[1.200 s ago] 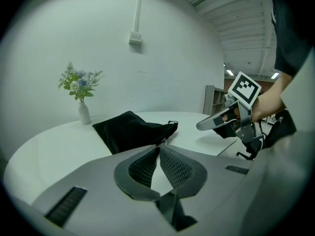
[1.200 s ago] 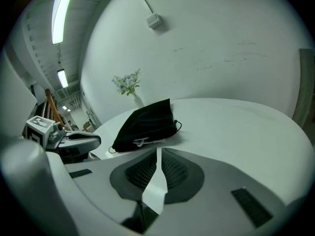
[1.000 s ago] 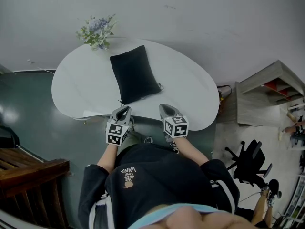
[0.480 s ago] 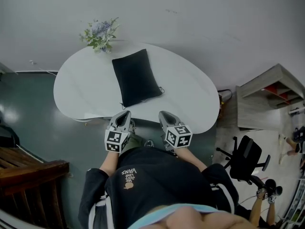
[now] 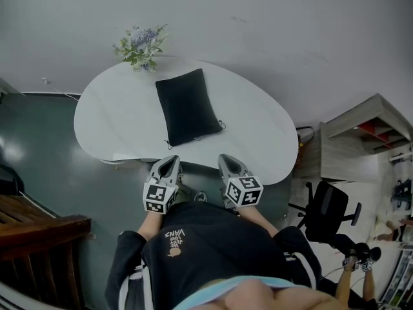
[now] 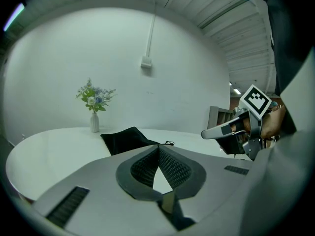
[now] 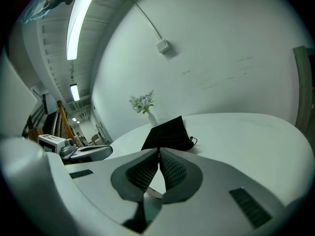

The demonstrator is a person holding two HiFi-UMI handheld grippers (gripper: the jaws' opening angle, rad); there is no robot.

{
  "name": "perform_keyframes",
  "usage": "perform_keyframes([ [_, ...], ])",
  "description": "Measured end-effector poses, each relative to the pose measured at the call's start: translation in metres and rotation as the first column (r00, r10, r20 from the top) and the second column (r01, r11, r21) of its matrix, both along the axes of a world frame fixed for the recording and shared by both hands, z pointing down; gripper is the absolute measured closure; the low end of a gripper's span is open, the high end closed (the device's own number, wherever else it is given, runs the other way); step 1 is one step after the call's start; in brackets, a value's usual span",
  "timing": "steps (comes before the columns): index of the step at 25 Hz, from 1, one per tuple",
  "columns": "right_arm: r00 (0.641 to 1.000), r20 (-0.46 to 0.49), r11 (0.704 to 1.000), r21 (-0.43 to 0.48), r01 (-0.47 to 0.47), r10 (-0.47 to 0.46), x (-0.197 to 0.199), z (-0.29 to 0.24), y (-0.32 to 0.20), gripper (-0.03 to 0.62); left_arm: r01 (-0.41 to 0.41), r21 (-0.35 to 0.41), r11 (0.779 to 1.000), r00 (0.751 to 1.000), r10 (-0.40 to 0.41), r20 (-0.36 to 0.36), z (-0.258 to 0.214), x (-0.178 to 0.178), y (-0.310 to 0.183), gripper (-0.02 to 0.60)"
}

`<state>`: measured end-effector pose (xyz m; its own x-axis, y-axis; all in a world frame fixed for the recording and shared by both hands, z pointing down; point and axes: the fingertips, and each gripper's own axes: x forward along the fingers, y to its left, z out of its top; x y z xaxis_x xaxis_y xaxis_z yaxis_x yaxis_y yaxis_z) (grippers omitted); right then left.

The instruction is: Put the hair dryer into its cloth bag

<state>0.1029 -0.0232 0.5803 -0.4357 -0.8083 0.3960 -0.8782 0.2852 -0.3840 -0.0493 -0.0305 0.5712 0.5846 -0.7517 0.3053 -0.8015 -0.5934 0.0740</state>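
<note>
Head view: your left gripper (image 5: 169, 165) and right gripper (image 5: 227, 164) wait empty, jaws together, at the table's (image 5: 110, 124) near edge, as the bag (image 5: 187, 106) looks full.

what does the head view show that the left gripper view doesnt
Only the head view: the office chair and the dark floor. Only the left gripper view: the left tool with its jaws shut and empty, and a wall box. Both: the white table, black cloth bag, vase of flowers and right tool.
</note>
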Motion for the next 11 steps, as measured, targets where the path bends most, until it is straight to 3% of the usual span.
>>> perform_keyframes([
  [11,1.000,-0.005,1.000,0.020,0.008,-0.008,-0.0003,-0.0084,-0.0045,0.546,0.008,0.005,1.000,1.000,-0.008,-0.014,-0.0090,0.0005,-0.0014,0.563],
])
